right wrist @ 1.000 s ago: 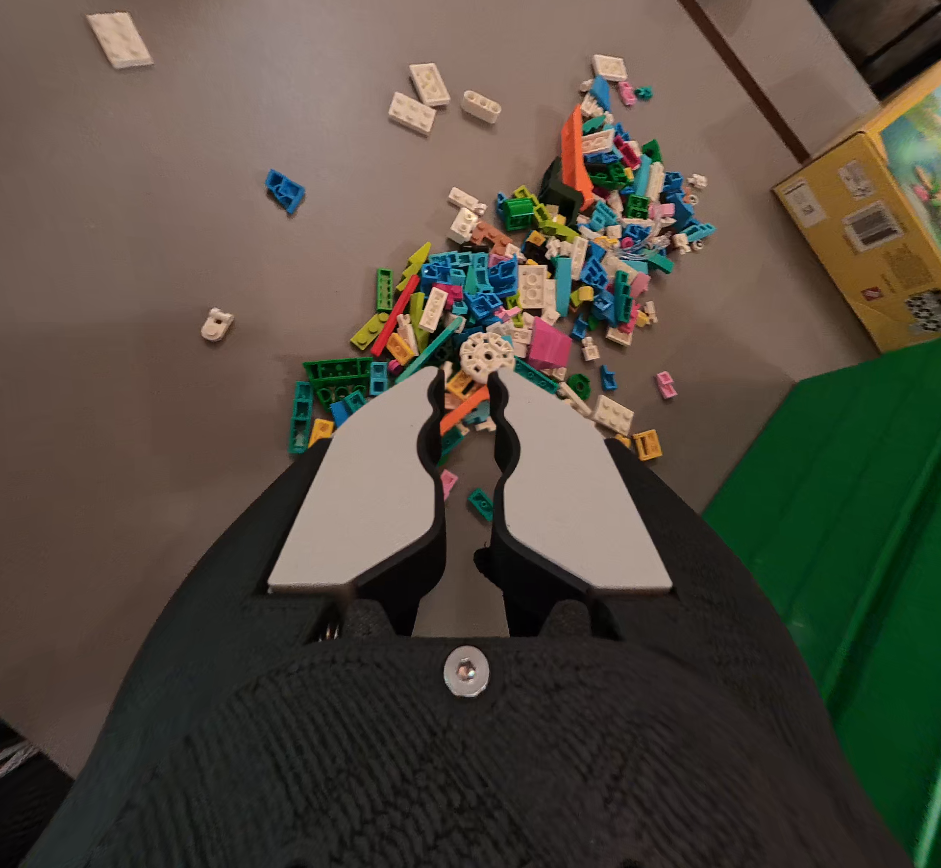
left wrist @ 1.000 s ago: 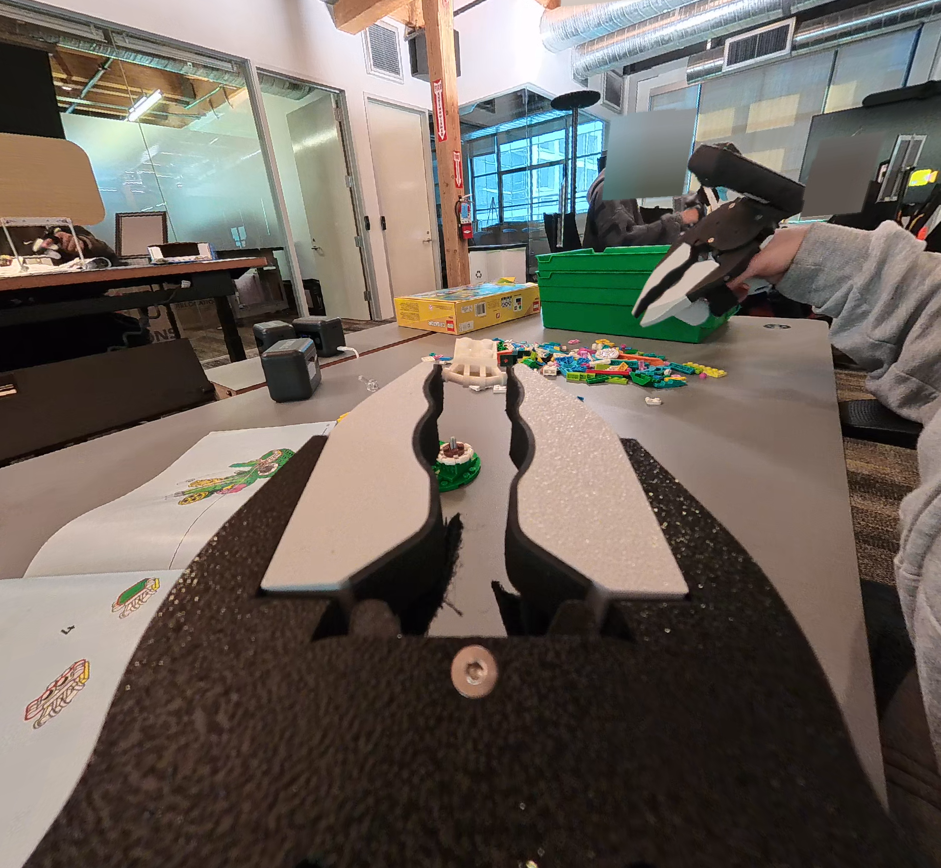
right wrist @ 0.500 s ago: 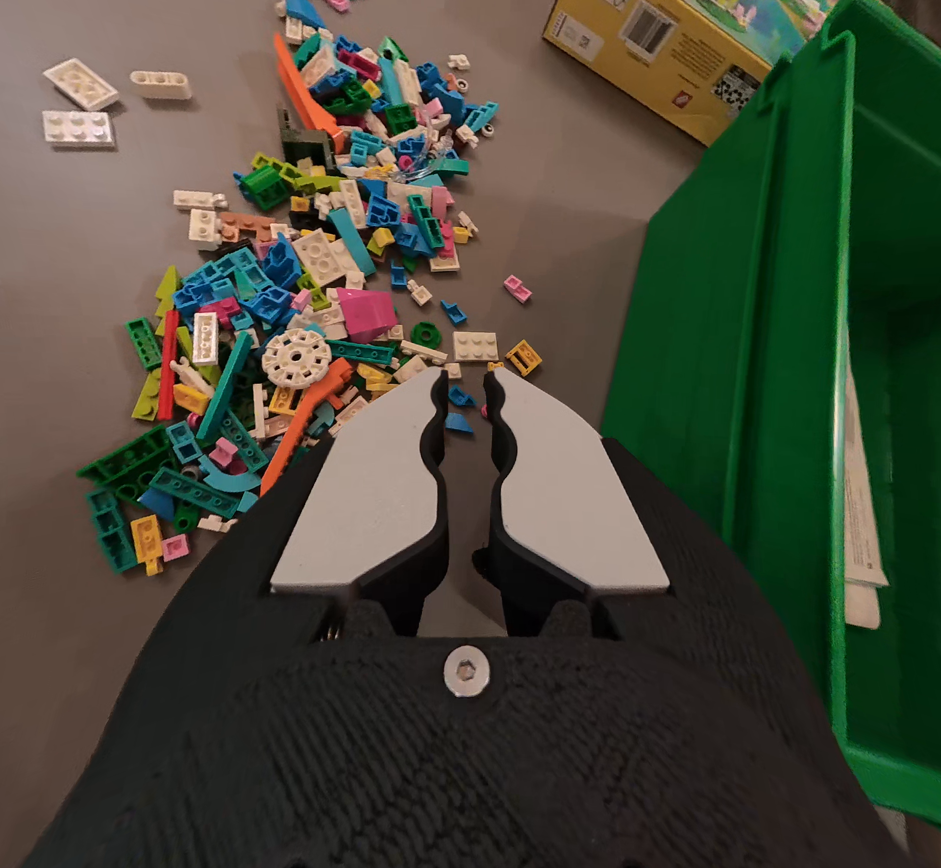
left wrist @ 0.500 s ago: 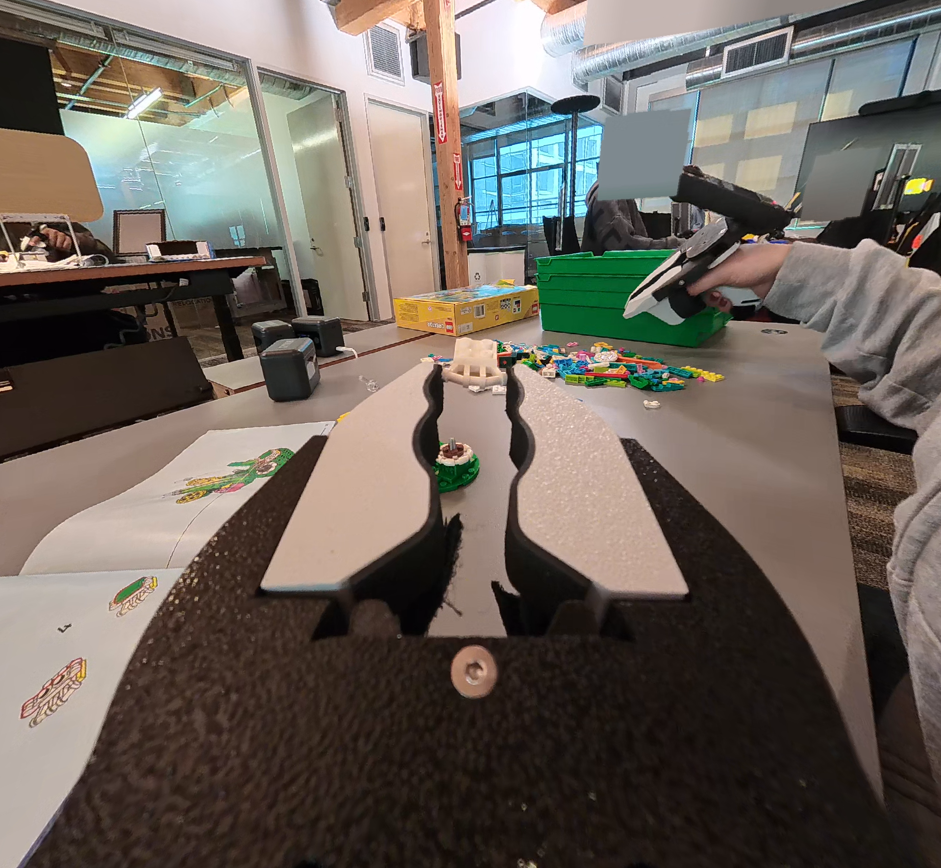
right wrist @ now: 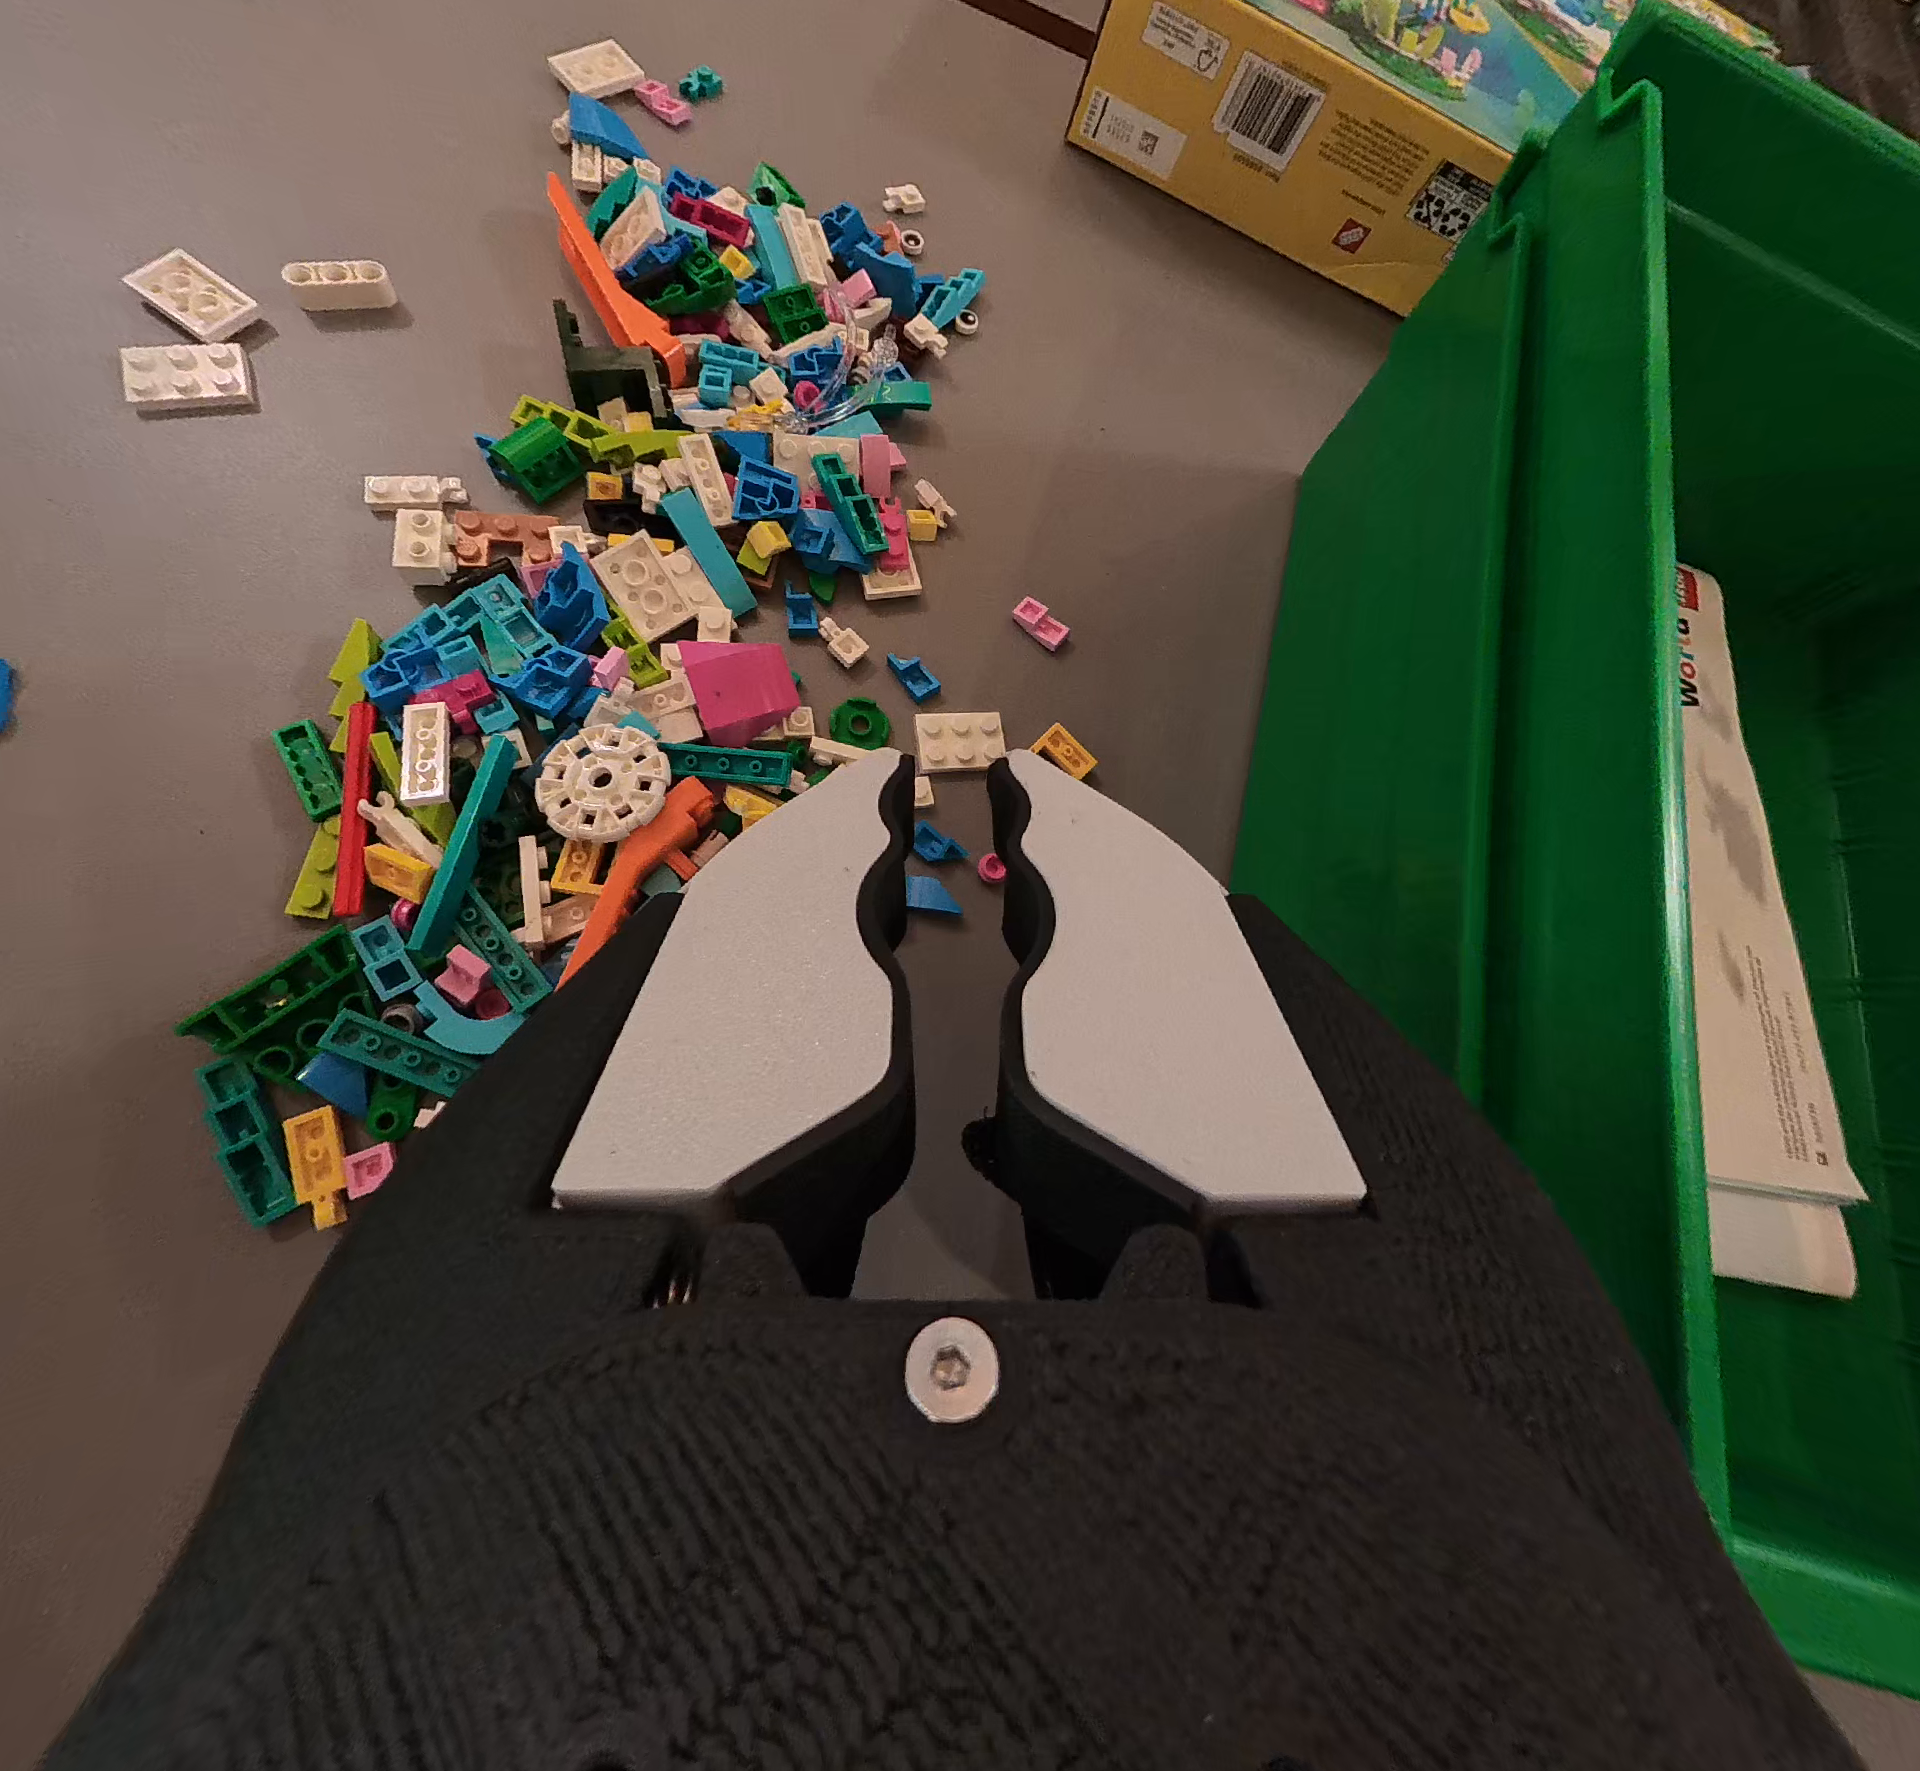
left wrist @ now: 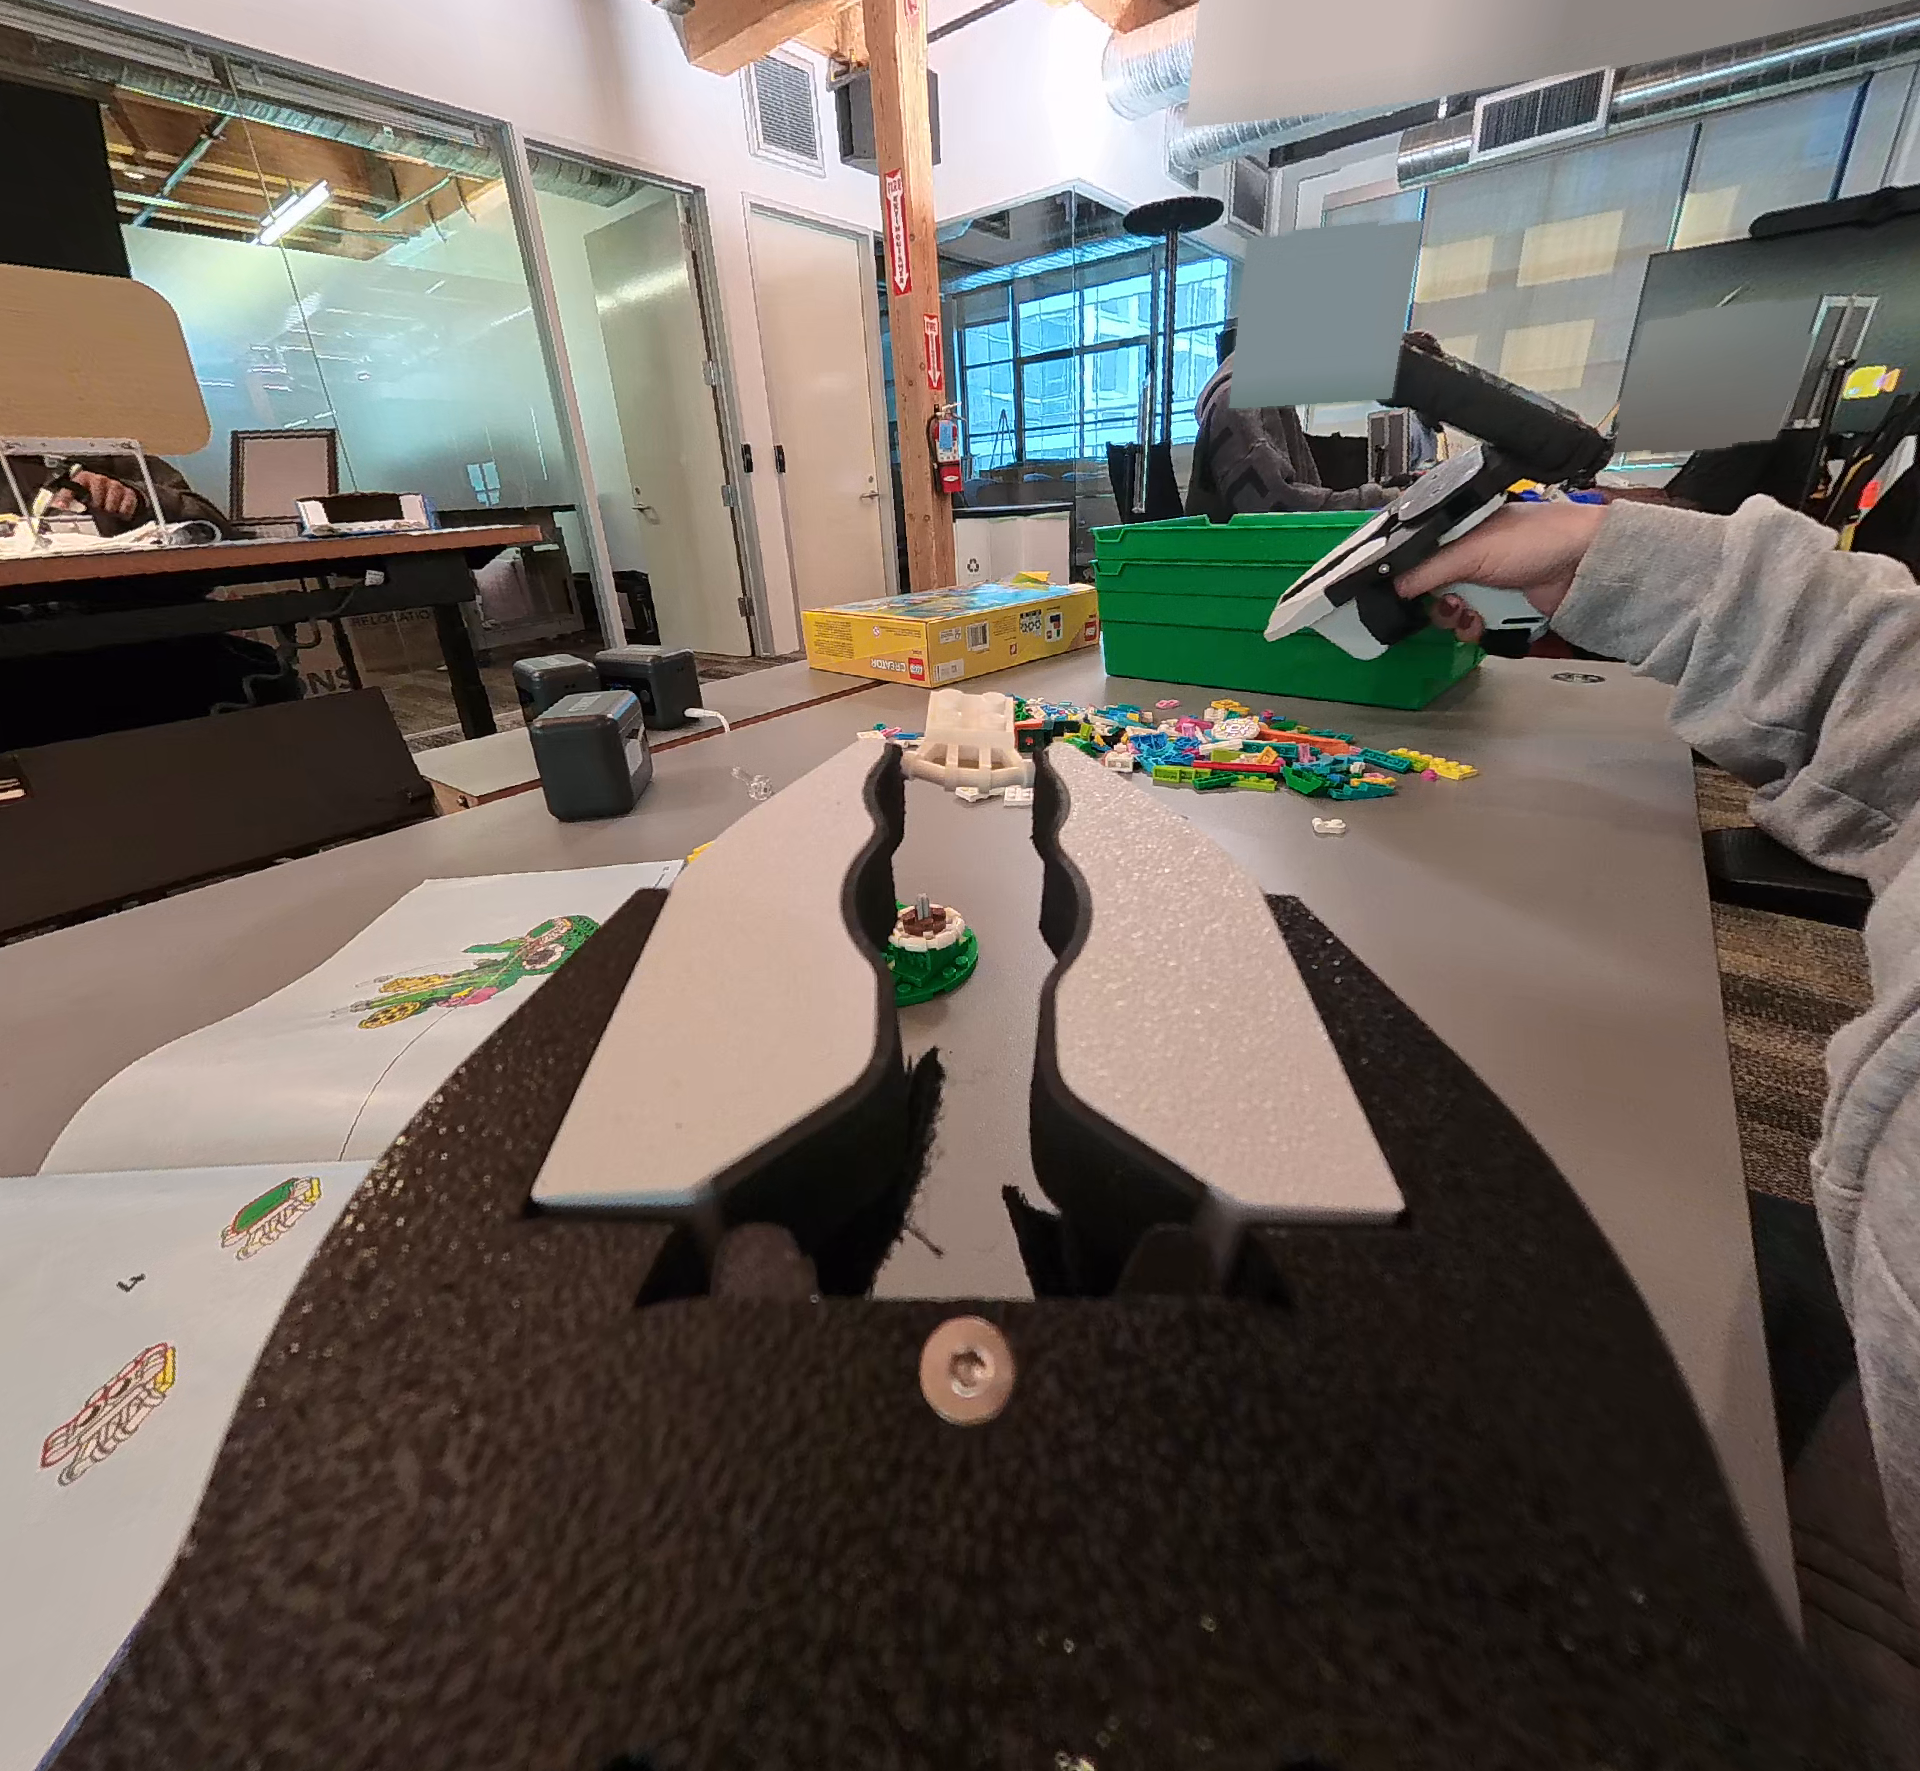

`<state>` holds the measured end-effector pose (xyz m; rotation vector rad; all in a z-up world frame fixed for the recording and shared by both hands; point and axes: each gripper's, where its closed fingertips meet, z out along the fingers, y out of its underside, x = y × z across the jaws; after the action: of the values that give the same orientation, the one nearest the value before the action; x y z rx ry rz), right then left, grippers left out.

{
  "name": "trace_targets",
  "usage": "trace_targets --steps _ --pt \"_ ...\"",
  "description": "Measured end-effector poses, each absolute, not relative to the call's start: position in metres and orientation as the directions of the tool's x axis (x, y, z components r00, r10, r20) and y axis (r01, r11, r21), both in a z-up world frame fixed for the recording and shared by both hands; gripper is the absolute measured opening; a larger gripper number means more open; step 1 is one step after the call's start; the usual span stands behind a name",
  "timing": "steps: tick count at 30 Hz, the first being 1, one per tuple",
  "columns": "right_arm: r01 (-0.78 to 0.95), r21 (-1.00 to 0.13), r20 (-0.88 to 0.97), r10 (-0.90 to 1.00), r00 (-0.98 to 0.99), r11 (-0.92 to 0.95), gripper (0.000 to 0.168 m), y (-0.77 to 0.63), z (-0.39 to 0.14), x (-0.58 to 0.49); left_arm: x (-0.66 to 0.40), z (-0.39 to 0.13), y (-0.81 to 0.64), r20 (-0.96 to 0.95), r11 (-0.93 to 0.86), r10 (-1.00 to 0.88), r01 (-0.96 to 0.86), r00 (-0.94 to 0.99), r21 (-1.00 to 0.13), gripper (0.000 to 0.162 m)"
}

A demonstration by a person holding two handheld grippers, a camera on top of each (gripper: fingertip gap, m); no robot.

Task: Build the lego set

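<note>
My left gripper [left wrist: 961,771] is open and empty, low over the grey table [left wrist: 1455,942]. A small round green assembly with a white and brown top [left wrist: 932,950] stands on the table between its fingers, touching neither. A white lego frame piece [left wrist: 971,736] lies just past the fingertips. My right gripper [right wrist: 951,771] is open and empty above the right edge of the loose lego pile [right wrist: 675,578], near a white round disc piece [right wrist: 603,779]. It also shows in the left wrist view [left wrist: 1283,625], held in a hand above the pile [left wrist: 1226,753].
A green bin [right wrist: 1558,682] holding a booklet [right wrist: 1745,942] stands right of the pile, with a yellow lego box [right wrist: 1299,90] behind. White plates [right wrist: 187,329] lie left of the pile. Instruction sheets [left wrist: 364,994] and dark grey boxes [left wrist: 587,755] are at the left. The tips of one gripper are about 45 cm away from the tips of the other. From my right tips it is roughly 8 cm to the white round disc piece [right wrist: 603,779]; from my left, 40 cm.
My right gripper has swung from over the pile's middle to its right edge beside the green bin. The left gripper has barely moved.
</note>
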<state>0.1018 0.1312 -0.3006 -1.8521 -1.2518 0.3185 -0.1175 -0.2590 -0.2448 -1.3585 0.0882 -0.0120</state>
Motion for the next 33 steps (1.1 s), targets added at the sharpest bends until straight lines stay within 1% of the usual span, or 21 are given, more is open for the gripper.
trace_targets --steps 20,33 --pt "0.641 -0.755 0.236 0.856 0.459 -0.135 0.010 0.130 -0.302 0.103 -0.118 -0.244 -0.259 -0.049 0.214 -0.062 -0.035 0.997 -0.976 0.023" --pt "0.662 -0.729 0.205 0.868 0.451 -0.172 0.008 0.131 -0.318 0.102 -0.119 -0.244 -0.259 -0.045 0.215 -0.063 -0.031 0.997 -0.976 0.023"
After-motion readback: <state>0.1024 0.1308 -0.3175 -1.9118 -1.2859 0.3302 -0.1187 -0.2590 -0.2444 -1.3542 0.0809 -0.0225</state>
